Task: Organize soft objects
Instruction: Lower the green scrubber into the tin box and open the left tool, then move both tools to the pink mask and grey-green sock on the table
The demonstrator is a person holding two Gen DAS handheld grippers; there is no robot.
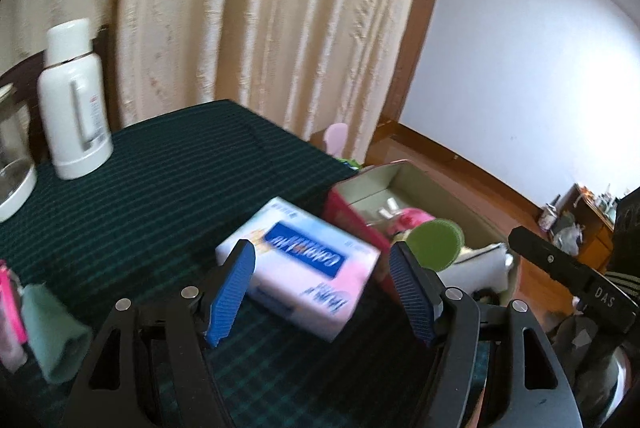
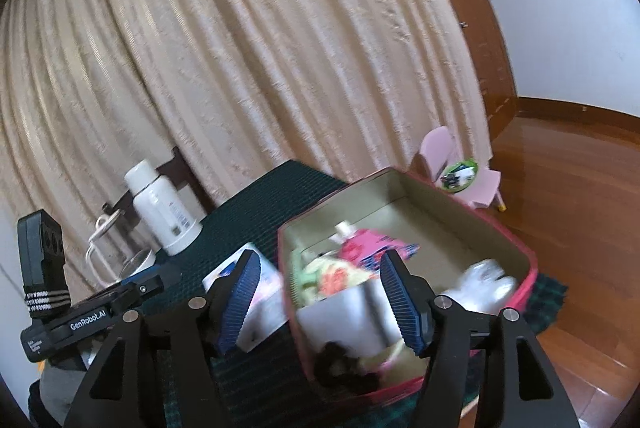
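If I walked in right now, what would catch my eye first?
Probably the red box at the table's edge, crammed with bright soft things. Beside it, on the dark green checked cloth, lies a white and pink tissue pack. Behind stand a tall white flask and long cream curtains.

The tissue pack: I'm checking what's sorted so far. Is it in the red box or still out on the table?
Out. The tissue pack lies on the dark checked tablecloth, beside the open red box, outside its wall.
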